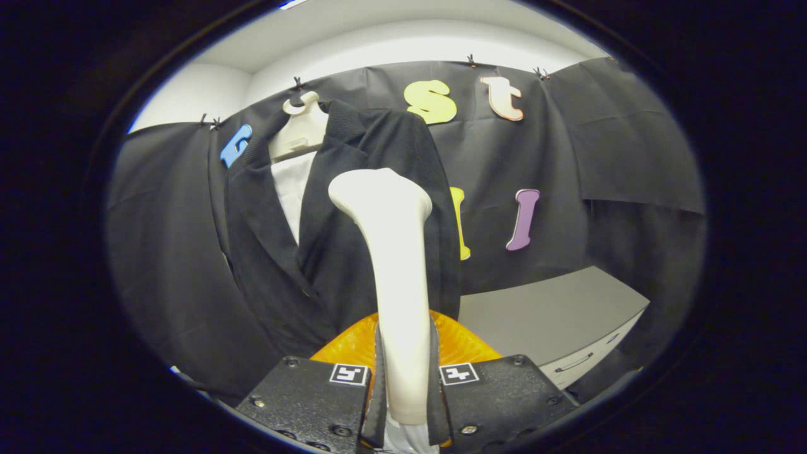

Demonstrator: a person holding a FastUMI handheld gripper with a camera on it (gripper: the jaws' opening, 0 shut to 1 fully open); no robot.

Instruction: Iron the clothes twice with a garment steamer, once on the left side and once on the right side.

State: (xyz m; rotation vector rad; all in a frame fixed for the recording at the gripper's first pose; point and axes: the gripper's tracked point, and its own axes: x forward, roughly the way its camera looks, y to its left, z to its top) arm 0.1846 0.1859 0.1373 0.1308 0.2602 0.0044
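A white garment steamer (394,265) rises upright from between my fingers, its head just in front of the jacket's right front panel. My gripper (405,394) is shut on the steamer's handle, both fingers (381,391) pressing its sides. Beyond it a black suit jacket (328,239) hangs on a cream hanger (301,129) against the booth wall, with a white shirt (291,189) showing between the lapels. An orange part (460,343) sits just behind the fingers, around the steamer's lower handle.
A grey cabinet (542,315) with a drawer handle stands to the right of the jacket, below the black cloth wall. A white wall and ceiling show above the cloth.
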